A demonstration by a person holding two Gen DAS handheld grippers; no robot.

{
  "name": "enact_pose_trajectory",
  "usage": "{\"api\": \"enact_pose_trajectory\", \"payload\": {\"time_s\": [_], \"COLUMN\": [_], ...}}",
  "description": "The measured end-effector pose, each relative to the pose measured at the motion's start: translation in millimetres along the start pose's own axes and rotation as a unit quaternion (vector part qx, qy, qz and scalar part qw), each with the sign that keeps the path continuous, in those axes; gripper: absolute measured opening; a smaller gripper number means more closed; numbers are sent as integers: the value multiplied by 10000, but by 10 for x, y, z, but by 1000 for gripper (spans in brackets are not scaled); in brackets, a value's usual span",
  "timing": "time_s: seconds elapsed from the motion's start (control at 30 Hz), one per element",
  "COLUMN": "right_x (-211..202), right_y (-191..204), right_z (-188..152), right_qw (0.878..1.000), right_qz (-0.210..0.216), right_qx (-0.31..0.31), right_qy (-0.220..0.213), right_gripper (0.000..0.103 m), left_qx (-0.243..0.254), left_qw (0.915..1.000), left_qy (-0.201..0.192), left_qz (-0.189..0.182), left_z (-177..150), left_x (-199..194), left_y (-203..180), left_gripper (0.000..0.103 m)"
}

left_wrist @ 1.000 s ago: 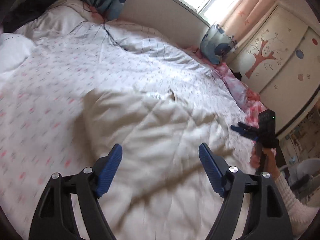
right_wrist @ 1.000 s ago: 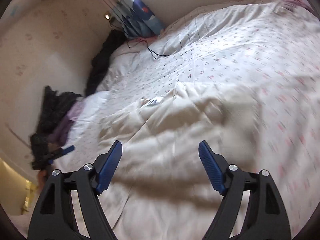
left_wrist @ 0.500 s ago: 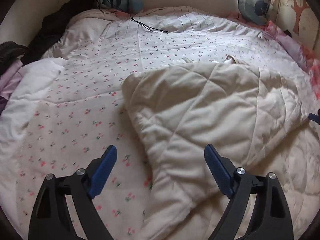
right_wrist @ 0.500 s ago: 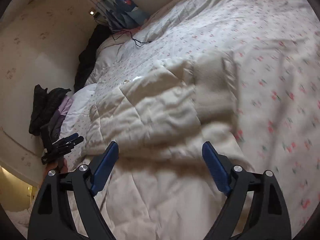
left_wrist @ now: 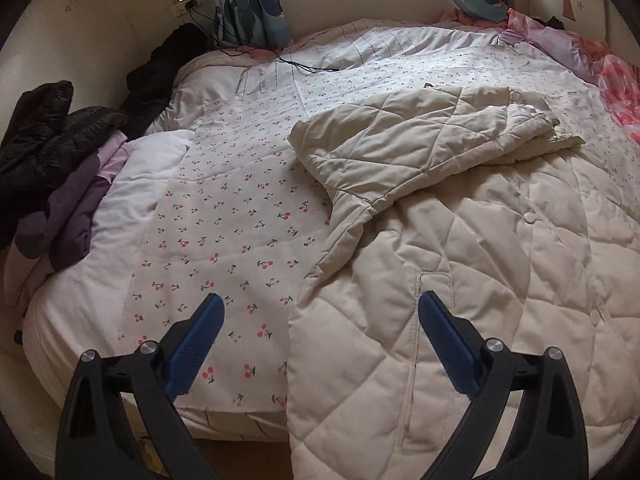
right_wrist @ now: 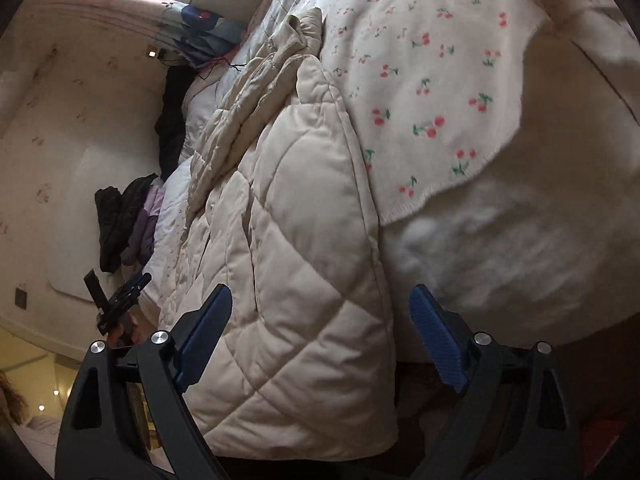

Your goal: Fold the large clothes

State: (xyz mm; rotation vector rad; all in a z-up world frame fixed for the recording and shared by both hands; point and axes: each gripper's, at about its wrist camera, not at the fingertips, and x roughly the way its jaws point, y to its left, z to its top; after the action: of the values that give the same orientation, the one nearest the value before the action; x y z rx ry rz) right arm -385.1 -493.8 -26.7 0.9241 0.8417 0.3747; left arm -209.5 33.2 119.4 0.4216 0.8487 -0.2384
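A cream quilted jacket (left_wrist: 460,248) lies spread on the bed, one sleeve (left_wrist: 404,144) folded across its upper part. My left gripper (left_wrist: 322,344) hovers over the jacket's near left edge. Its jaws are opening, and the blue pads (left_wrist: 196,344) touch nothing. In the right wrist view the jacket's hem (right_wrist: 296,288) drapes over the bed's side. My right gripper (right_wrist: 320,336) straddles that hem from in front, jaws opening, pads clear of the cloth. The left gripper (right_wrist: 134,285) shows small at the far left there.
A cherry-print bedcover (left_wrist: 240,208) covers the bed. Dark and purple clothes (left_wrist: 60,160) are piled at its left edge. A blue curtain (left_wrist: 256,4), a wall socket and a black cable (left_wrist: 304,66) sit at the head. Pink bedding (left_wrist: 616,80) lies at the right.
Both grippers swung from above the bed to the jacket's near hem, the right one dropping to the bed's side. Both pairs of jaws spread wider. The sleeve now lies folded across the jacket.
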Motion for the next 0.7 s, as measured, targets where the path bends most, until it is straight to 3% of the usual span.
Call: {"api": "enact_pose_trajectory", "payload": {"time_s": [0.3,0.7], "right_x": [288,461], "right_y": [-158,-405], "right_z": [-241,-408], "right_qw": [9965,9861], "right_qz": [675,1465], "right_qx": [197,236], "right_qy": [453,753], "right_gripper": [89,94], "left_qx": [457,644], "left_qw": [9976,9941], "left_qy": [-226,-324], "left_qz": [462,815], "left_z": [-218,-356], "left_x": [-510,-923], "left_y": [-307,-594], "left_gripper": [94,95]}}
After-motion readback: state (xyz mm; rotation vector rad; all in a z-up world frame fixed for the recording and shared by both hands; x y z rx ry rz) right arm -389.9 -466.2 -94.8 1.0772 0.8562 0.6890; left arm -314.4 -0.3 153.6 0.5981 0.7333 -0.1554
